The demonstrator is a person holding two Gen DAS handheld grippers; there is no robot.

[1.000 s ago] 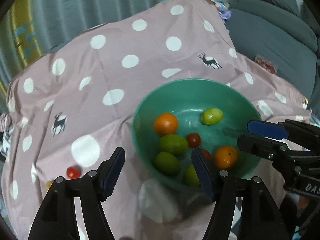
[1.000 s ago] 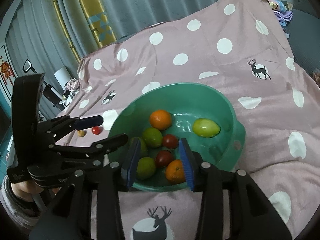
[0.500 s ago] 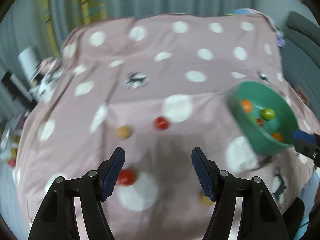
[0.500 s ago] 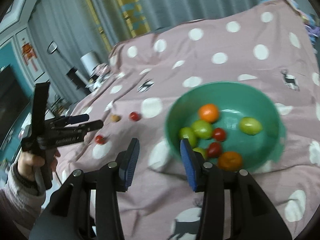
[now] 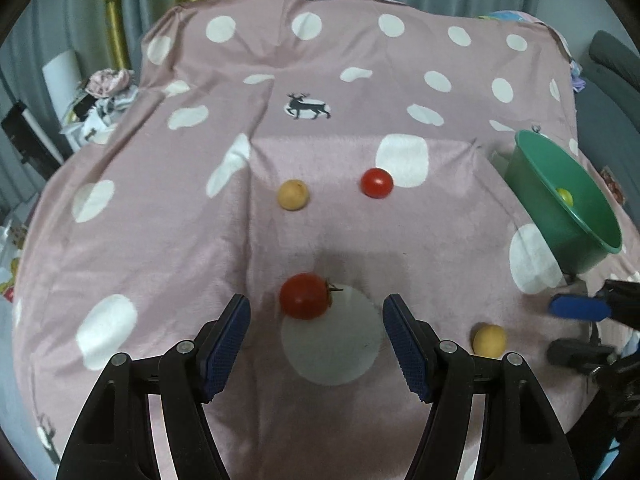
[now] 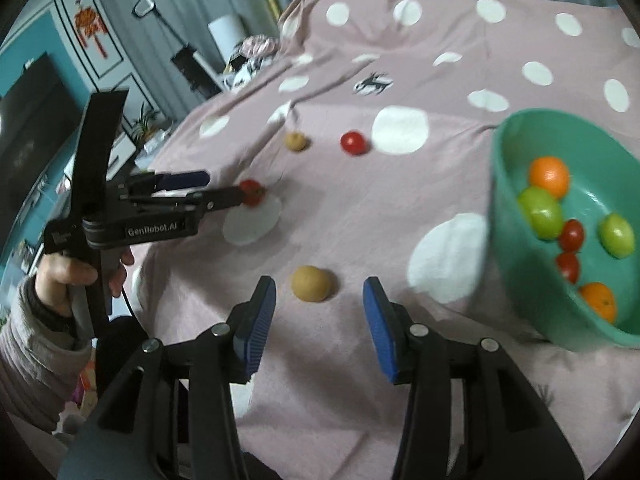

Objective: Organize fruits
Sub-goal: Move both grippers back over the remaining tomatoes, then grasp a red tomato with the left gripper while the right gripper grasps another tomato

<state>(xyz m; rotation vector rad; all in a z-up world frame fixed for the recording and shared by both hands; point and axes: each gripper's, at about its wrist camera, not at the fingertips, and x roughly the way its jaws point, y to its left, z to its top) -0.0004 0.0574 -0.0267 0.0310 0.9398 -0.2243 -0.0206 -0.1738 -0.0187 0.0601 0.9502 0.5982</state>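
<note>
A pink blanket (image 5: 168,240) with white polka dots and deer motifs covers the whole work surface. The next largest thing, a green bowl (image 6: 516,240), sits on it and serves as the landmark; it already holds two oranges, two green fruits and two small tomatoes, so the sorting looks to be more than half done. Four fruits remain loose on the blanket, all to the left of the bowl. Nearest the bowl lies a tan round fruit (image 6: 311,283), with the right gripper (image 6: 319,312) hovering just short of it, jaws wide apart and empty. Farther from the bowl, the left gripper (image 5: 316,328) is also spread open, lined up on a large tomato (image 5: 305,295) but not yet closing on it. Farthest back lie a small tomato (image 5: 376,183) and a second tan fruit (image 5: 293,195).
</note>
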